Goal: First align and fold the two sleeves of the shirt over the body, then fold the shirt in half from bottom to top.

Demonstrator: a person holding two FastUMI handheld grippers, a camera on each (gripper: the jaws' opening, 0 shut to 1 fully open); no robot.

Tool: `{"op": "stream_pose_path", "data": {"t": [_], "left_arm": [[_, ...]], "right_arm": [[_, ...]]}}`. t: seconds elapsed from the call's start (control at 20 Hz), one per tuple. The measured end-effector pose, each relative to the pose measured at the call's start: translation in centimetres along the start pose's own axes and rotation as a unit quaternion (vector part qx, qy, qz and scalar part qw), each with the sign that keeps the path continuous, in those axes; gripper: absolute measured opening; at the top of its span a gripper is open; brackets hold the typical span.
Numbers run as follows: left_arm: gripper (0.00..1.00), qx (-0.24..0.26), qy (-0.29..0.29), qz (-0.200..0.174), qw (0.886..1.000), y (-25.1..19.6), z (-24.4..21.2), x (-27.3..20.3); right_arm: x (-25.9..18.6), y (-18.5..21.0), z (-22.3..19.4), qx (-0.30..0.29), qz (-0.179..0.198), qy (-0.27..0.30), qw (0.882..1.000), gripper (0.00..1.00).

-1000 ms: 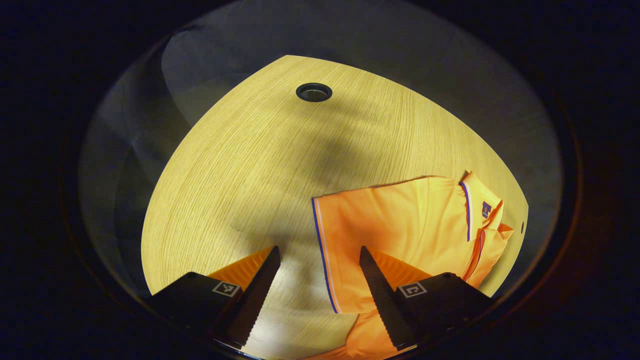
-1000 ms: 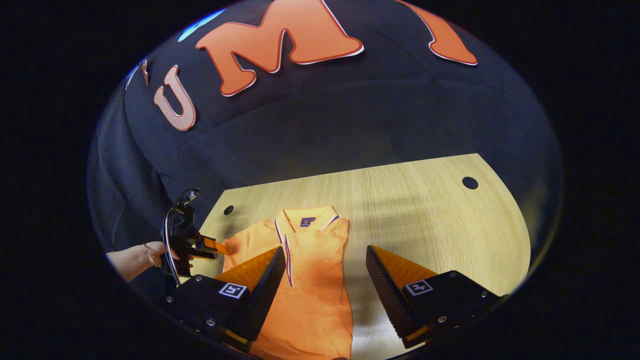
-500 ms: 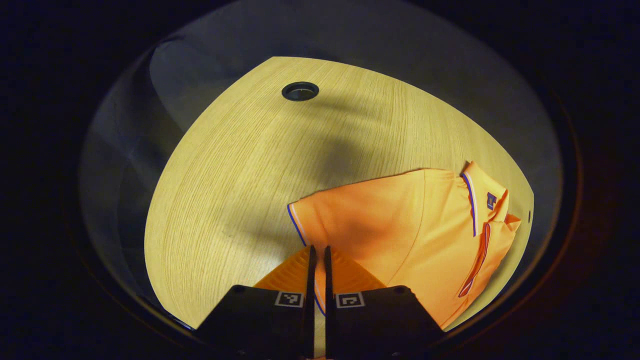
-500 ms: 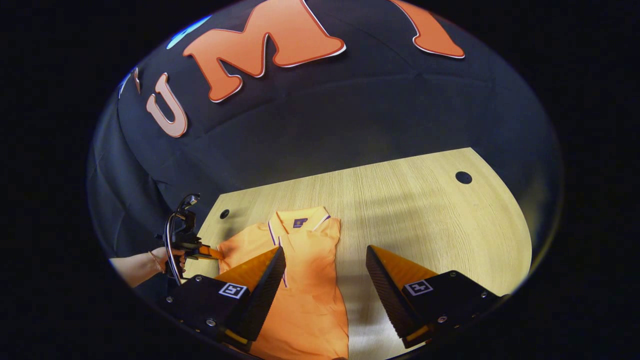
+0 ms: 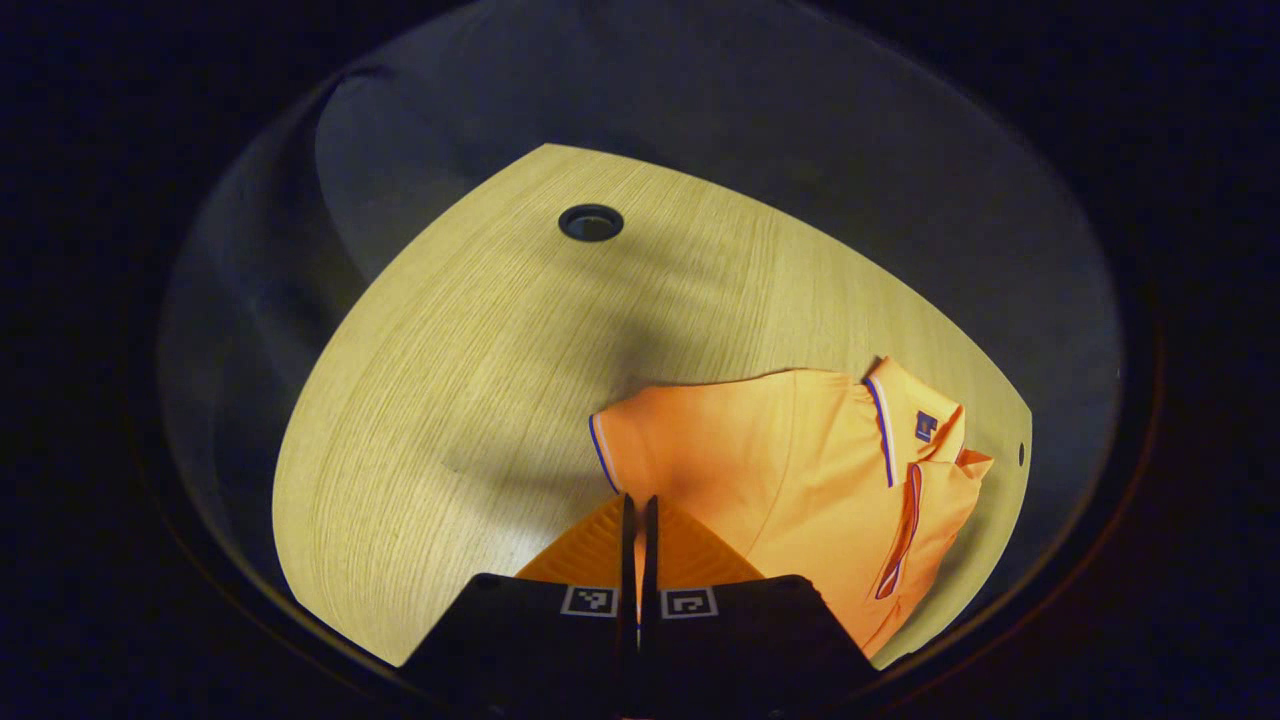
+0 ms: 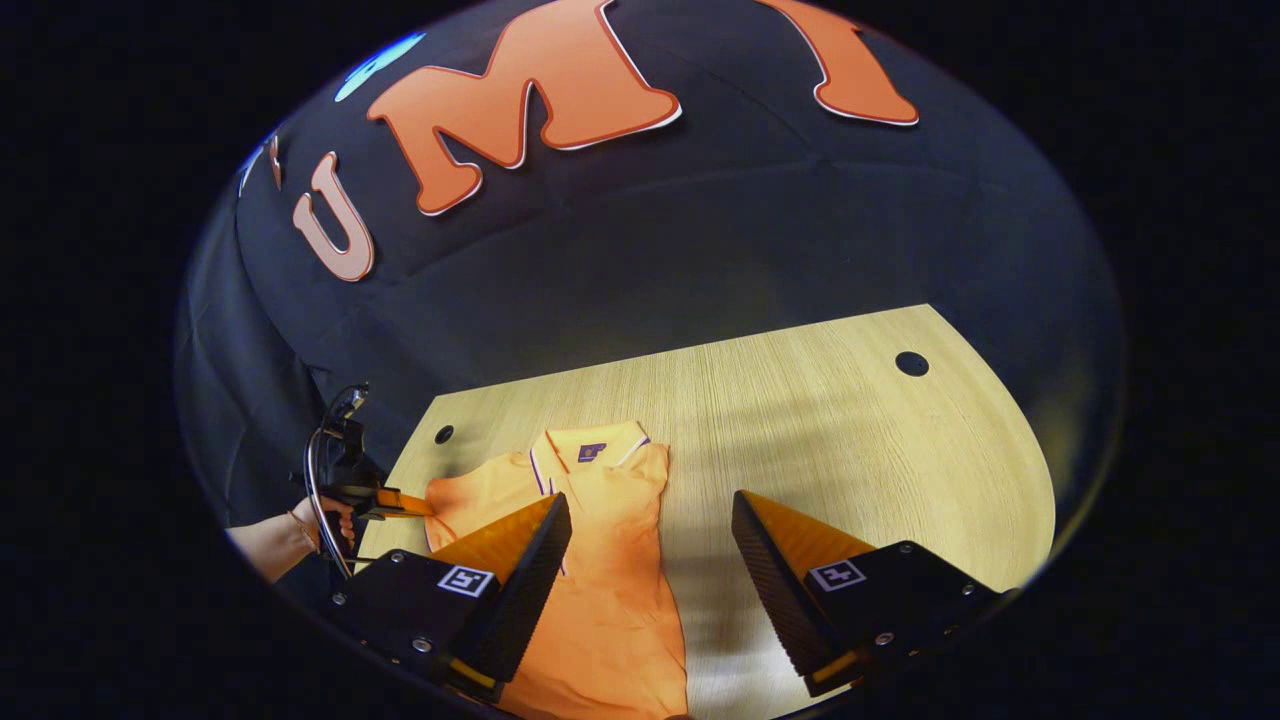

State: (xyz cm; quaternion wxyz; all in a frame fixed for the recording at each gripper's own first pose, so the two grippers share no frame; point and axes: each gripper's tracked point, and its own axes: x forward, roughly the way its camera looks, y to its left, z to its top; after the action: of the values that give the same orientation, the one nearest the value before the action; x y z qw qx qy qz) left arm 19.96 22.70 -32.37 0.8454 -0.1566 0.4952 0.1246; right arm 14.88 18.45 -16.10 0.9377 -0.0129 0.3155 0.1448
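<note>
While the orange shirt lies on the wooden table, item one, the left gripper, stands pinched on the sleeve cuff; a cable hole sits at eleven o'clock. Item two, the right gripper, hangs wide apart, empty, over the shirt's right edge. A second ago the left gripper was spread.

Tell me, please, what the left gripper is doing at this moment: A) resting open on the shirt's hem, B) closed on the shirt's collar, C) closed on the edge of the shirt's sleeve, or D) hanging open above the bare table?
C: in the left gripper view the left gripper has its fingers pressed together on the striped cuff edge of the sleeve of the shirt, well away from the collar.
</note>
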Motion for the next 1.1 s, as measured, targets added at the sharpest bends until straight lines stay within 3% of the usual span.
{"op": "stream_pose_path", "data": {"t": [0.35, 0.6, 0.8, 1.1], "left_arm": [[0.01, 0.084, -0.050, -0.046, 0.994, -7.3, 1.8, -4.6], [0.01, 0.149, -0.066, -0.088, 0.983, -14.6, 1.4, -7.0], [0.01, 0.173, -0.053, -0.125, 0.975, -20.3, -0.6, -7.5], [0.01, 0.196, -0.018, -0.149, 0.969, -26.5, -4.4, -5.5]], "right_arm": [[-1.4, -0.1, 0.6, -0.001, 0.006, -0.016, 1.000, 0.99], [-2.6, -1.2, 0.9, 0.001, 0.004, -0.026, 1.000, 0.99], [-3.2, -2.7, 0.7, 0.009, -0.001, -0.027, 1.000, 0.99], [-3.7, -4.7, -0.4, 0.020, -0.011, -0.022, 1.000, 0.99]]}}
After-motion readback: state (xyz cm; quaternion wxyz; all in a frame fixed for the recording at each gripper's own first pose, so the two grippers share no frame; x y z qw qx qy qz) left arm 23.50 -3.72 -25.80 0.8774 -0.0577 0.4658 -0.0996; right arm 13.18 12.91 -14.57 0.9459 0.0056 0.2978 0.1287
